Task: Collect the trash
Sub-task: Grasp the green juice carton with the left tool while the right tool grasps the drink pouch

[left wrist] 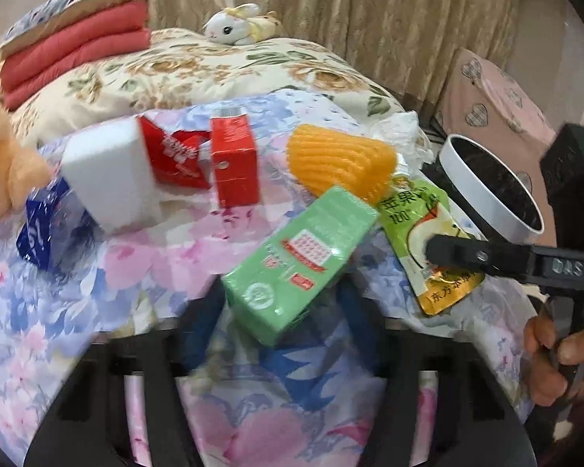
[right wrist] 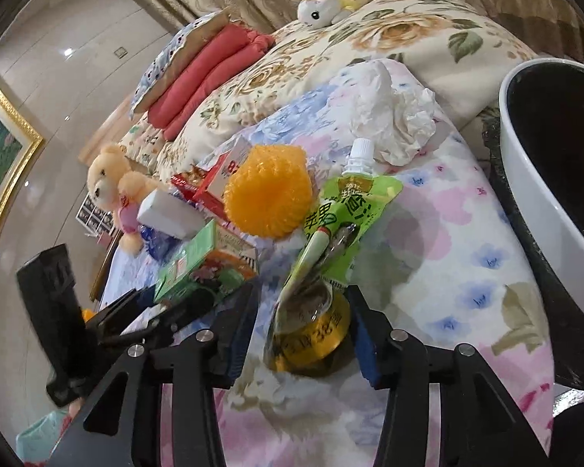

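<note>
Two grippers: low over the floral bedspread point(left wrist: 97, 311), each straddling one piece of trash
Left gripper point(left wrist: 282, 311): part open, green box point(left wrist: 299, 260) between its blurred pads; contact unclear
Right gripper point(right wrist: 301, 323): part open around the juice pouch point(right wrist: 331, 214) foot, gap at one pad
Bin point(left wrist: 463, 179): white-walled, near the pouch

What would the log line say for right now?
task: collect trash | left tool: around green box, grip unclear | right tool: open around juice pouch | bin: right of pouch
</note>
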